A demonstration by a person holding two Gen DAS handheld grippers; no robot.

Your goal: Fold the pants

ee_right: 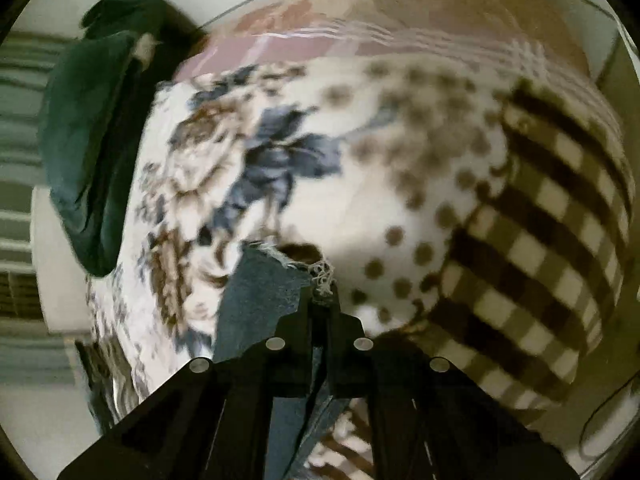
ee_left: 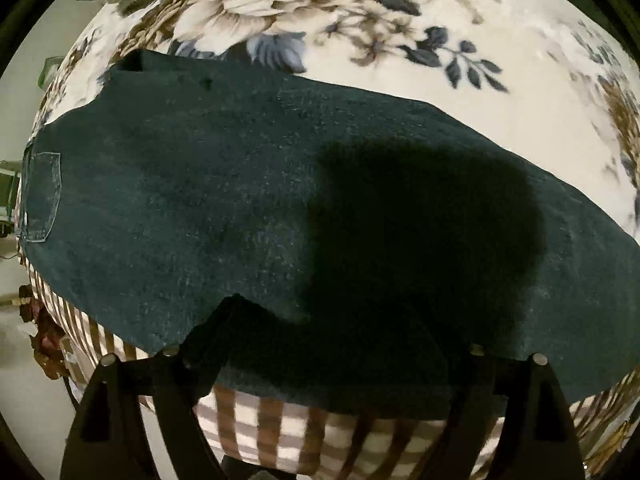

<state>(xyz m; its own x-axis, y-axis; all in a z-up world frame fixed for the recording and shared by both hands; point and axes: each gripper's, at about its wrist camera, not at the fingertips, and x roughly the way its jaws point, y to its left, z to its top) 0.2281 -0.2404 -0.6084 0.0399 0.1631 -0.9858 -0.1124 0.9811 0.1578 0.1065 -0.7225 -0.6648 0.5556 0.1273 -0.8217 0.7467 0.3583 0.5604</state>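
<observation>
One pair of dark blue denim pants (ee_left: 240, 208) ahead of the left tool (ee_left: 320, 360), its fingers spread apart. Right tool (ee_right: 320, 300) clamped on one frayed hem (ee_right: 276, 280) over one floral fleece blanket (ee_right: 192, 152).

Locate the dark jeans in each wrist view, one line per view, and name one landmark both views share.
Left wrist: the jeans lie spread across the middle, back pocket at the left edge, above the open left gripper.
Right wrist: only a frayed hem of the jeans shows at bottom centre, pinched in the right gripper.
Shared landmark: the floral blanket with its brown checked border.
</observation>
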